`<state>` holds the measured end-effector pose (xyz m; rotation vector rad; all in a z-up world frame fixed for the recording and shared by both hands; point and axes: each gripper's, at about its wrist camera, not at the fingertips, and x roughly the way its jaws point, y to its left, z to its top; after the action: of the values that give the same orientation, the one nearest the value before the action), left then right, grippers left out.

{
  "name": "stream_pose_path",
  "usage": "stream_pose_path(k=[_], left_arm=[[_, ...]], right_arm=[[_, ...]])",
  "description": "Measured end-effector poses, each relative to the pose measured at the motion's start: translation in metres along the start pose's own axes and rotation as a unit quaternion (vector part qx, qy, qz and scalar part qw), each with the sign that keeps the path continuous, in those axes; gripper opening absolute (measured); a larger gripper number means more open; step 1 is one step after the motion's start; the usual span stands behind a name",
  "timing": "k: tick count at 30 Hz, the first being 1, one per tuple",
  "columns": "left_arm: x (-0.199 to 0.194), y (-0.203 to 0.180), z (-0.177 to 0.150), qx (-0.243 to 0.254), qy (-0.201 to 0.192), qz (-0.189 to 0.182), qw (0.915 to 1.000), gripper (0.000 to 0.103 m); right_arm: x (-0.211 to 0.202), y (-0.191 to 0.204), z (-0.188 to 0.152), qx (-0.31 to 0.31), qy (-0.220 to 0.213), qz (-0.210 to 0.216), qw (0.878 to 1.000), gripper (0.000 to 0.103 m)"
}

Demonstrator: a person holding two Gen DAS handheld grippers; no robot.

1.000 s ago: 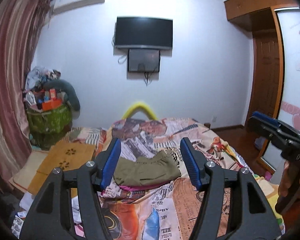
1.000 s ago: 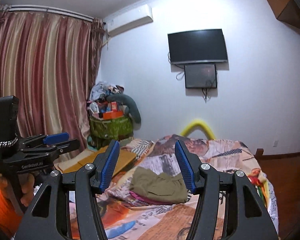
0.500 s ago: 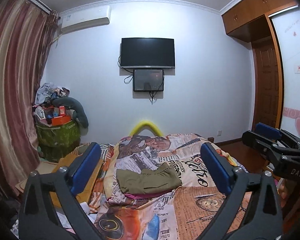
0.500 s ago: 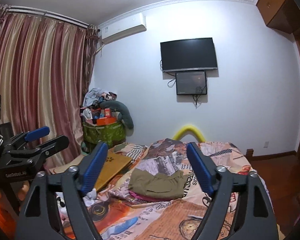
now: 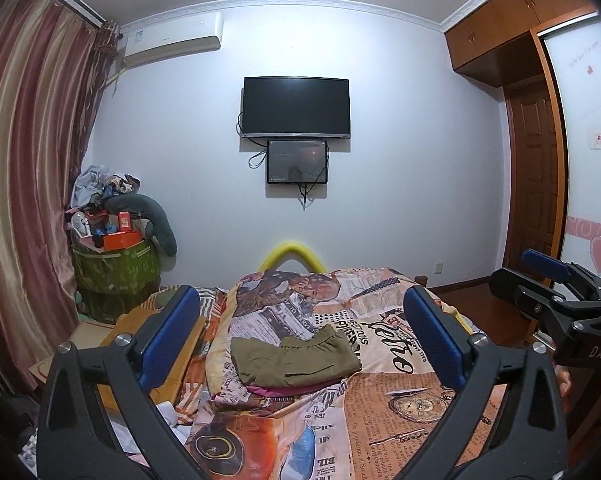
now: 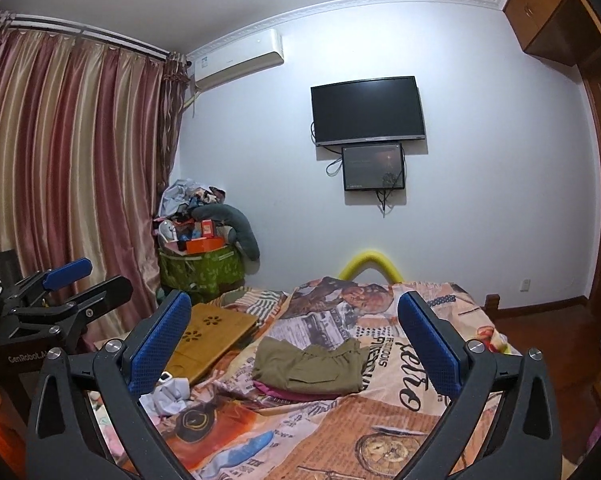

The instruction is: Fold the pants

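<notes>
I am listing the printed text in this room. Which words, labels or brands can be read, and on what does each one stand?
"DAS": body of the right gripper.
"GenRobot.AI": body of the left gripper.
"TO SERVE": newspaper-print bedspread.
"BILL": bedspread, near edge, upside down.
Wall sticker, air conditioner label, bedspread small print: too blurred.

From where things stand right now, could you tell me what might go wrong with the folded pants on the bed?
1. The folded olive-green pants lie on a magenta garment; a low grab could lift both.
2. The newspaper-print bedspread is rumpled beneath them, so the fold could slump.
3. The right tongs are opening and the left tongs stand wide, both empty; closing on the pile could undo the fold.
</notes>
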<state>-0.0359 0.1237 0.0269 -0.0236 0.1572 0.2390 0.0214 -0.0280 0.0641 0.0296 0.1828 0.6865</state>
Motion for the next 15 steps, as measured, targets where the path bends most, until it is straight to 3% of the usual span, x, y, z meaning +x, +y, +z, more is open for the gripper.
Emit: stream_pose_path(k=[15], left_arm=[[0.0081, -0.0007, -0.0079, -0.002, 0.014, -0.002, 0.9999, 0.103]], right_arm=[[-0.0024, 0.0024, 0.0008, -0.006, 0.005, -0.001, 1.000, 0.103]])
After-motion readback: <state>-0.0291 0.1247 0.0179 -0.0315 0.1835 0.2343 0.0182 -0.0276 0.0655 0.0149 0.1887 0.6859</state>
